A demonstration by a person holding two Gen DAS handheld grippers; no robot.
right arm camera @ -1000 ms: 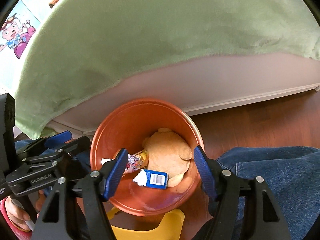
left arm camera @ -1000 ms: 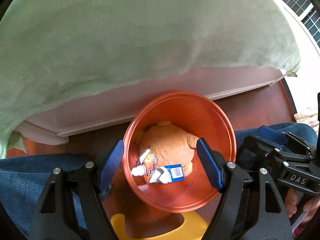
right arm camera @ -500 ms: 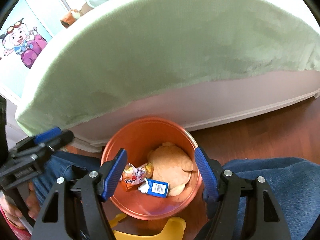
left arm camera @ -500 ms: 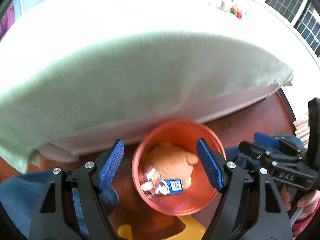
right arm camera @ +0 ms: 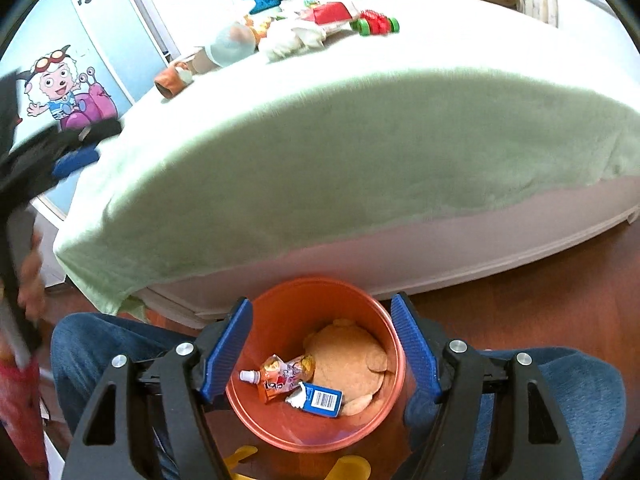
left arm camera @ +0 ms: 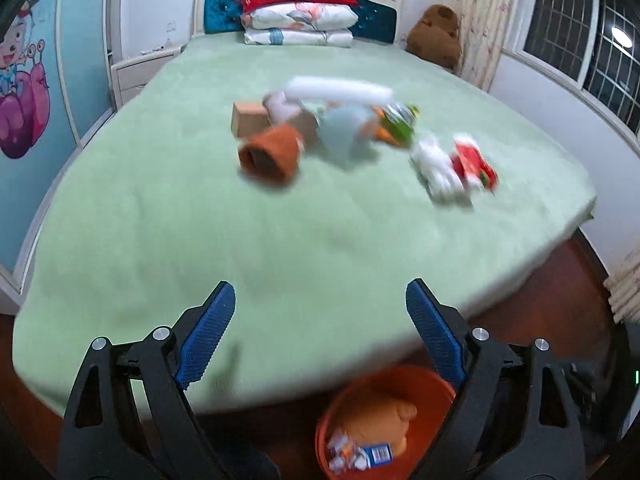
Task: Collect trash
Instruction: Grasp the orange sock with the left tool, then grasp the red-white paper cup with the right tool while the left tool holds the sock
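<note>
An orange bin [right arm camera: 316, 304] stands on the floor by the bed and also shows in the left wrist view [left arm camera: 420, 380]. It holds a snack pouch [right arm camera: 280, 376], a blue carton [right arm camera: 322, 400] and a tan plush item [right arm camera: 348, 360]. My right gripper [right arm camera: 320, 356] is open and empty above the bin. My left gripper [left arm camera: 320, 336] is open and empty, raised over the green bed [left arm camera: 280, 232]. On the bed lie blurred items: an orange cup [left arm camera: 272, 152], a cardboard box [left arm camera: 248, 118], a pale blue item [left arm camera: 344, 136], white crumpled trash [left arm camera: 436, 168] and a red packet [left arm camera: 474, 164].
Pillows [left arm camera: 300, 24] and a brown teddy bear [left arm camera: 436, 36] sit at the headboard. A toy car [right arm camera: 374, 24] lies on the bed. The person's jeans-clad legs [right arm camera: 560, 400] flank the bin. A yellow object [right arm camera: 352, 468] lies below the bin on the wooden floor [right arm camera: 540, 292].
Both grippers have lifted away from the bin. The left one has swung up furthest and now faces across the bed top. Both stay open and empty.
</note>
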